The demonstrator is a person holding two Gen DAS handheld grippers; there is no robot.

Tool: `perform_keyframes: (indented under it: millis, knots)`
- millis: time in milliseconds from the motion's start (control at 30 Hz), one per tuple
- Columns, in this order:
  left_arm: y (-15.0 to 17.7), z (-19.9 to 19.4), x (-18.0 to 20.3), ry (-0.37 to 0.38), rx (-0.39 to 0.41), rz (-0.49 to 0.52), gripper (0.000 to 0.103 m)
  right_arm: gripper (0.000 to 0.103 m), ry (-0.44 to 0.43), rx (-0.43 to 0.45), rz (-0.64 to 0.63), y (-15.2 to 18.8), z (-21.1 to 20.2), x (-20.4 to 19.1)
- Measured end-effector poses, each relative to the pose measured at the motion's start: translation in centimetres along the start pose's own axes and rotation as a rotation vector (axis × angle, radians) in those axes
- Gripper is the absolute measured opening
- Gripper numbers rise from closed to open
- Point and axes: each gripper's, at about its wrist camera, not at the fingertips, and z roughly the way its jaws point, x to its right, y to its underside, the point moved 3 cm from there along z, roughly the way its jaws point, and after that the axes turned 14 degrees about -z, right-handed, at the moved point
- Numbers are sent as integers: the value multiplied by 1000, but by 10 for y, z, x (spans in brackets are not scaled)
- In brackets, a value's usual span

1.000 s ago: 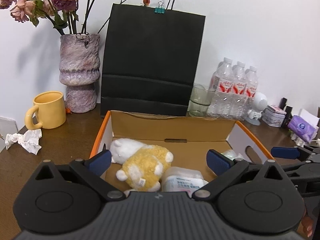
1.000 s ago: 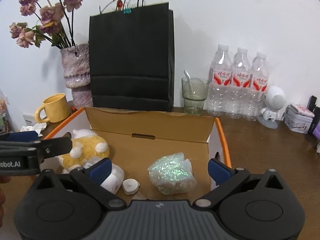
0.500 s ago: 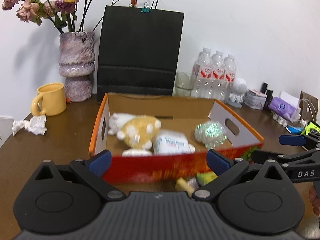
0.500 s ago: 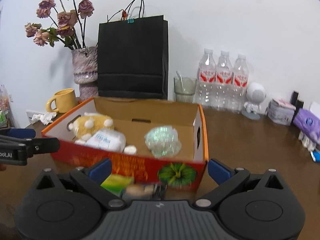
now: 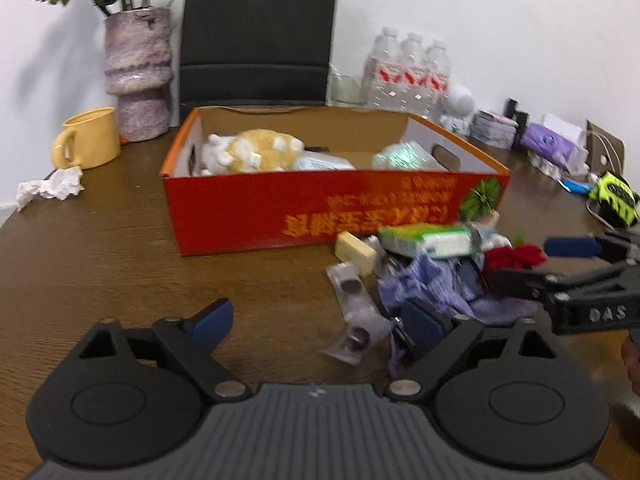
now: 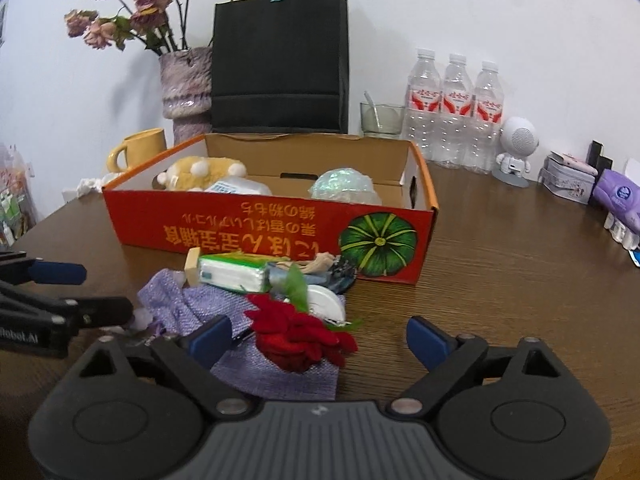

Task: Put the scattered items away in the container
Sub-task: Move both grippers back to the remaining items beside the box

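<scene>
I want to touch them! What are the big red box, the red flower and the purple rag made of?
The big red box looks like cardboard: its inside walls are plain brown and its outside is printed, with a slight sheen. The red flower seems to be soft, matte fabric or felt, with fuzzy, folded petals; it could be fake. The purple rag looks like woven cloth, crumpled, with a fine knit texture.

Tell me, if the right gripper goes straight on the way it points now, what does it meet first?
Most likely the red fabric rose. It lies between the closing fingers of the right gripper, nearer the left one, on the purple cloth. Neither pad touches it yet, though depth is hard to judge.
</scene>
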Motion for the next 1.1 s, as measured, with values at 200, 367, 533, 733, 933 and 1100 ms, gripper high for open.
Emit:
perform_keyframes:
  millis: [200, 367, 533, 733, 933, 1100]
  knots:
    - [0, -3, 0, 6, 17, -14, 87, 81, -20, 12, 6, -1, 2, -2]
    - [-10, -11, 5, 22, 62, -56, 83, 71, -36, 18, 45, 0, 1, 4]
    - [-17, -16, 37, 93, 80, -26, 71, 69, -48, 19, 49, 1, -4, 8]
    - [-12, -2, 79, 173, 25, 77, 41, 57, -127, -5, 80, 7, 2, 18]
    - [-6, 1, 95, 195, 10, 158, 31, 48, -180, -10, 154, 13, 5, 36]
    - [-11, -5, 96, 182, 27, 171, 31, 42, -203, -9, 181, 15, 5, 40]
